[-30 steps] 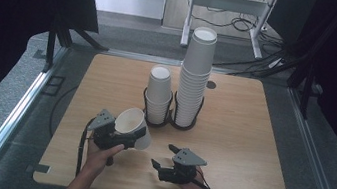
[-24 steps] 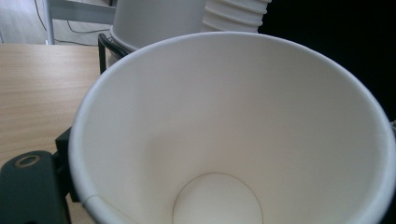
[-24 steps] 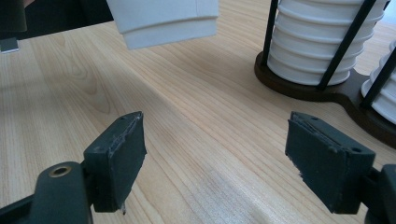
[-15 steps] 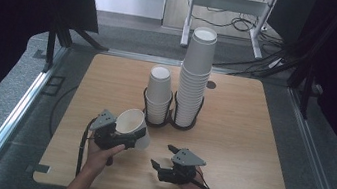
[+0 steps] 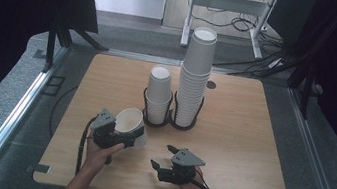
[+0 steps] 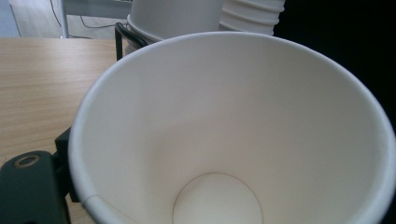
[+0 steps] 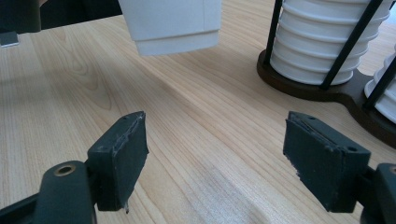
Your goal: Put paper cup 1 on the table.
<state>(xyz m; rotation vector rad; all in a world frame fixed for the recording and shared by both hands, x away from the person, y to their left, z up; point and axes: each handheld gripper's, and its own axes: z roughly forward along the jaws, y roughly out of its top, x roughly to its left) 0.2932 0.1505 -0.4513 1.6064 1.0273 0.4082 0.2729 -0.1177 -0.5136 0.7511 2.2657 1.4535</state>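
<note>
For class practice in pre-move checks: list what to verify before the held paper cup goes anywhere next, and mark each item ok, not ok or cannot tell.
1. Left gripper shut on the paper cup: ok.
2. Cup empty inside: ok.
3. Cup clear of the table, seen in the right gripper view: ok.
4. Right gripper open, holding nothing: ok.
5. Short stack and tall stack upright in the holder: ok.
6. Grip firmness: cannot tell.

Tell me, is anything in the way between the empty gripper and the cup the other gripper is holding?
Nothing visible is. The right gripper stands open, and past its jaws lies only bare table up to the paper cup, held off the wood by the left gripper. The cup holder stands off to the side.
</note>
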